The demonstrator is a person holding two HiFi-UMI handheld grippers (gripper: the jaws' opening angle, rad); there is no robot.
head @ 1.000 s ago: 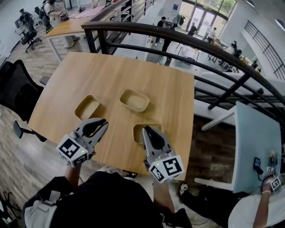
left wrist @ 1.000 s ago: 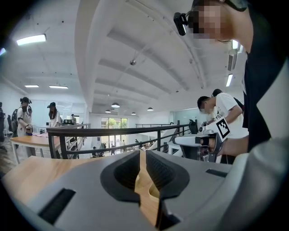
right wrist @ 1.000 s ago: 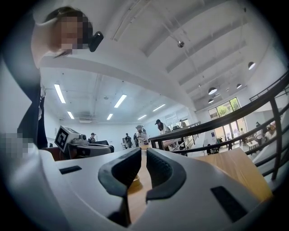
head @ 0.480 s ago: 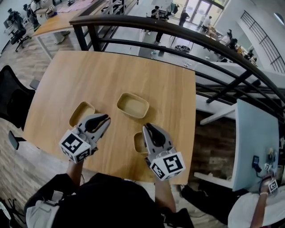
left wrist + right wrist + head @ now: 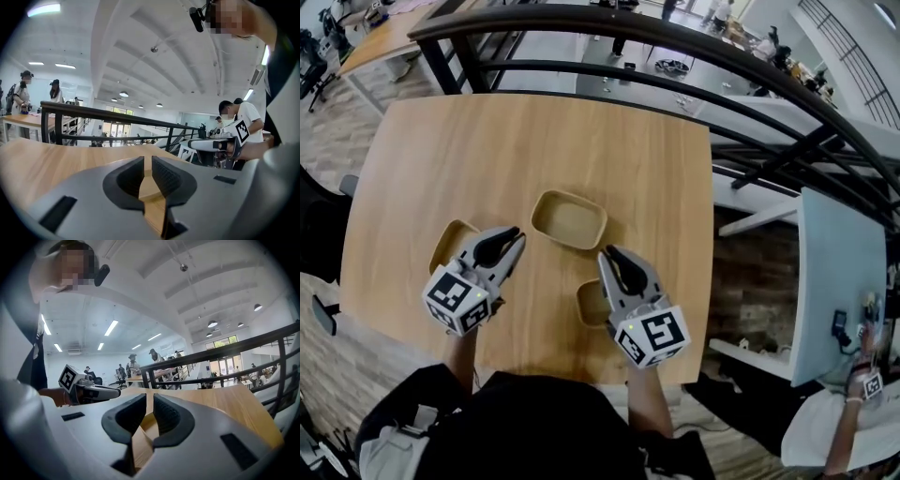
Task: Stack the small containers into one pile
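Change: over the last second both grippers have been brought closer to the middle container (image 5: 569,219), and more of the left container (image 5: 450,246) is now covered.
Head view, landmark: the middle container is seen open and empty on the wooden table (image 5: 534,131).
Head view, left container: it lies to the left of the middle container and nearer the person, its right part hidden under the left gripper (image 5: 514,233).
Head view, right container (image 5: 592,303): it lies on the near side of the middle container, its right half hidden beneath the right gripper (image 5: 607,251).
Head view, tips: both grippers' tips are held just short of the middle container's near rim, one at each near corner, with no contact seen.
Left gripper view, jaws: the pads are pressed almost together, and only bare tabletop is seen through the slit. No container is seen ahead.
Right gripper view, jaws: the pads are pressed together with nothing pinched. A tan container wall shows below them, and the left gripper is seen off to the side.
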